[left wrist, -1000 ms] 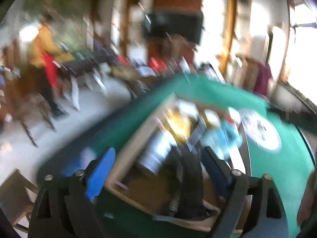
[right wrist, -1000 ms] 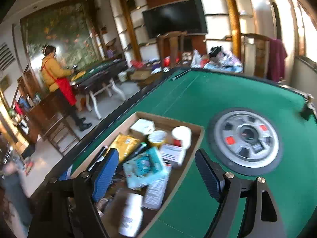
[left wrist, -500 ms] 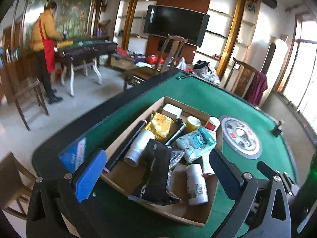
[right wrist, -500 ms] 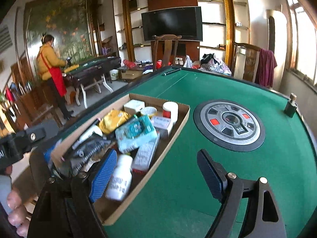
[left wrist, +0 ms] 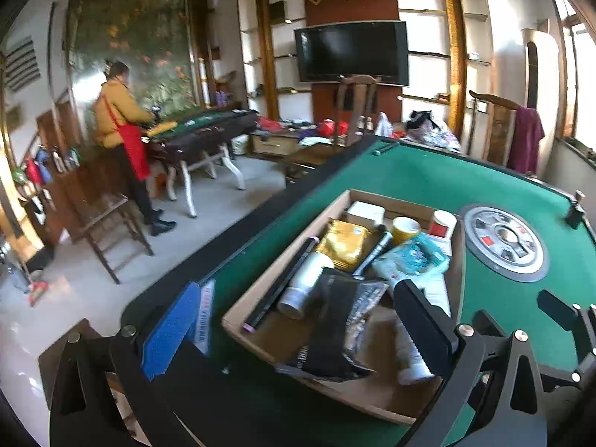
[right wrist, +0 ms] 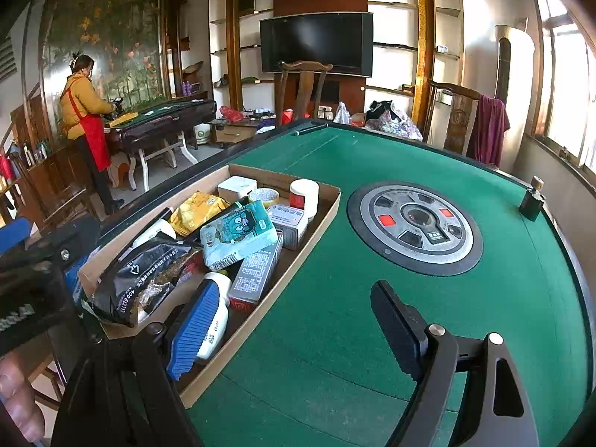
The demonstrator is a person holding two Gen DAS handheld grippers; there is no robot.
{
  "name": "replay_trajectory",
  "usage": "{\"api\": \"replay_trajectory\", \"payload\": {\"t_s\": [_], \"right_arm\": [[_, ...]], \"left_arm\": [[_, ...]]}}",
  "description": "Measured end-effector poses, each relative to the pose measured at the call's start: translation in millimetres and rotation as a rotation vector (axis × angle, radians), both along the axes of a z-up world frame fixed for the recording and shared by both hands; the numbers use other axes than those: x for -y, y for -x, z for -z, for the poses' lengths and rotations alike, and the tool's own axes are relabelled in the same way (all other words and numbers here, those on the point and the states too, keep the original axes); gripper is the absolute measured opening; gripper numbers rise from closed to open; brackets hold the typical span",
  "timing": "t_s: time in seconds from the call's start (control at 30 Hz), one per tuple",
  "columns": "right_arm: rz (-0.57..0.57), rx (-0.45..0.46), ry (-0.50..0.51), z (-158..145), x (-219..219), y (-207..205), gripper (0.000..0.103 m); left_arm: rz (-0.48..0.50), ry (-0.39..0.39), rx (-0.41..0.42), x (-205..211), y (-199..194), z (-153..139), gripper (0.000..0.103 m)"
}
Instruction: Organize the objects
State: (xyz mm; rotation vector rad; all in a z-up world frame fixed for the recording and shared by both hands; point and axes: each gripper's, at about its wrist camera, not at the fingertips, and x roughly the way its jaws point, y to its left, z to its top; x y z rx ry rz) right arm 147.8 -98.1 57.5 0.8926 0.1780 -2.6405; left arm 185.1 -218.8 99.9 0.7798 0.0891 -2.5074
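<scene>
Green felt covers the counter point(left wrist: 417, 178), and on it lies a shallow cardboard tray point(left wrist: 260, 290) crowded with goods. In the left wrist view the left tongs point(left wrist: 298, 320) hang released above the tray's near end, their jaws having just been opening with nothing gripped; under them lie a black foil bag point(left wrist: 335, 320), a white tube point(left wrist: 305, 279) and a gold packet point(left wrist: 346, 242).

In the right wrist view the right tongs point(right wrist: 294, 324) are released too, straddling the tray's right wall point(right wrist: 298, 257); the blue pad hangs over a white bottle point(right wrist: 219, 320), the black one over bare felt. A teal tissue pack point(right wrist: 238, 234) tops the heap, beside a grey control dial point(right wrist: 413, 223).
</scene>
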Motion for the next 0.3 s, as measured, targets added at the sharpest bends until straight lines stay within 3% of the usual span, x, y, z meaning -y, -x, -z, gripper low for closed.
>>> {"api": "replay_trajectory", "payload": {"t_s": [0.17,0.3], "right_arm": [[-0.003,0.012,-0.009,1.9,2.9,-1.2,0.088],[-0.008,0.015,-0.017,3.2,6.6,-3.1,0.088]], "left_arm": [[-0.034,0.024,0.008,2.1,-1.4,0.0,0.103],[-0.037,-0.004,0.029,8.1,0.1,3.3,0.103]]}}
